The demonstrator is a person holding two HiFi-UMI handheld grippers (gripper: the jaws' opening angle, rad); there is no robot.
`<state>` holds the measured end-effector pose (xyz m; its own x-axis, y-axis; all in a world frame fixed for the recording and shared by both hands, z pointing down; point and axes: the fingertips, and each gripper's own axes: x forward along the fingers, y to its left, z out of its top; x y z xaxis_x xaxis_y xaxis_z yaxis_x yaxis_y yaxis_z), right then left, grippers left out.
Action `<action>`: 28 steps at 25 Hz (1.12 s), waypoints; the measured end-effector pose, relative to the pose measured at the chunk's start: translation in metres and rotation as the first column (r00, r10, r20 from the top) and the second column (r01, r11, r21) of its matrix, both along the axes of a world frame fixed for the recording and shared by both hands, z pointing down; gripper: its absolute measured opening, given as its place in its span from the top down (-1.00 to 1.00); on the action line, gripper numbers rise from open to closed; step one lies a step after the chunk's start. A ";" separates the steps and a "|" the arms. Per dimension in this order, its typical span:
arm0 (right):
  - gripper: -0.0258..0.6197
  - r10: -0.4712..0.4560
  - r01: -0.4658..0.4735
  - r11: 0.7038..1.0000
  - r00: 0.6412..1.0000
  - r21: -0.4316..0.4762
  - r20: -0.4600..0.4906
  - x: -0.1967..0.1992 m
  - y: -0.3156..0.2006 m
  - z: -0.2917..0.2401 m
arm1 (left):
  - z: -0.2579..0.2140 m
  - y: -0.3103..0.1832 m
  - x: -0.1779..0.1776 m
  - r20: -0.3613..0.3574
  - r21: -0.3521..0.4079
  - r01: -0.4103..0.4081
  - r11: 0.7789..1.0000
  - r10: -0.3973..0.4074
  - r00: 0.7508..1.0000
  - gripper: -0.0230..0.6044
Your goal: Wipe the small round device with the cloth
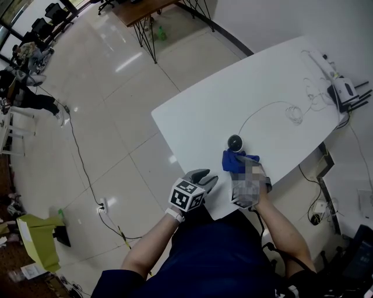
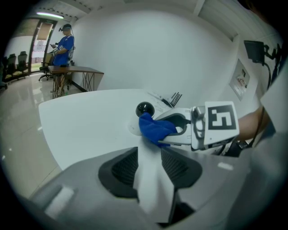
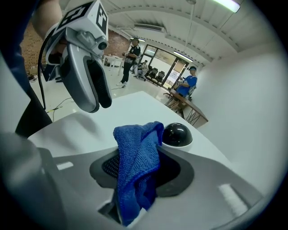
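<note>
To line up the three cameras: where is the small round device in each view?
Head view: the round device is right of centre, at mid-height.
Left gripper view: dead centre across, just above mid-height.
Right gripper view: right of centre, just below mid-height.
Shared landmark: the blue cloth, right next to it everywhere.

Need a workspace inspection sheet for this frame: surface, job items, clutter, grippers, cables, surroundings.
Surface: white table, no marks seen.
Job's things: small round device, black dome on white base, on the table; blue cloth right beside it, contact unclear.
Clutter: router at the far corner.
Grippers: left gripper open, empty; right gripper shut on the cloth.
Cables: white cable from device towards router; floor cable near a socket.
Surroundings: tiled floor, wooden desk, person in blue.
</note>
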<state>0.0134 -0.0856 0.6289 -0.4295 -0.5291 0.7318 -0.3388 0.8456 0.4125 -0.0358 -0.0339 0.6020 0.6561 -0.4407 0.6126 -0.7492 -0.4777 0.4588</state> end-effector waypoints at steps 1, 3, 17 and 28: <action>0.39 -0.008 0.008 1.000 1.000 -0.005 -0.015 -0.002 0.001 0.003 | 0.001 0.000 0.000 -0.001 -0.002 -0.002 1.000 0.002 1.000 0.41; 0.39 -0.026 0.025 0.999 0.999 -0.020 -0.047 -0.004 0.002 0.011 | 0.000 -0.001 -0.001 0.001 0.001 -0.005 1.000 0.005 1.000 0.41; 0.35 -0.073 0.052 0.969 0.994 -0.240 -0.079 -0.030 0.052 0.040 | -0.009 0.003 -0.016 -0.014 0.015 -0.019 1.000 0.019 1.000 0.43; 0.27 0.079 -0.074 0.955 0.997 -0.288 0.005 -0.021 0.072 0.039 | 0.002 0.016 0.010 -0.022 0.011 -0.146 0.989 0.146 0.989 0.44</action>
<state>-0.0073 -0.0134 0.6681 -0.4089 -0.3294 0.8511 -0.4118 0.8988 0.1500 -0.0255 -0.0183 0.6035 0.7272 -0.3449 0.5935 -0.6610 -0.5852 0.4697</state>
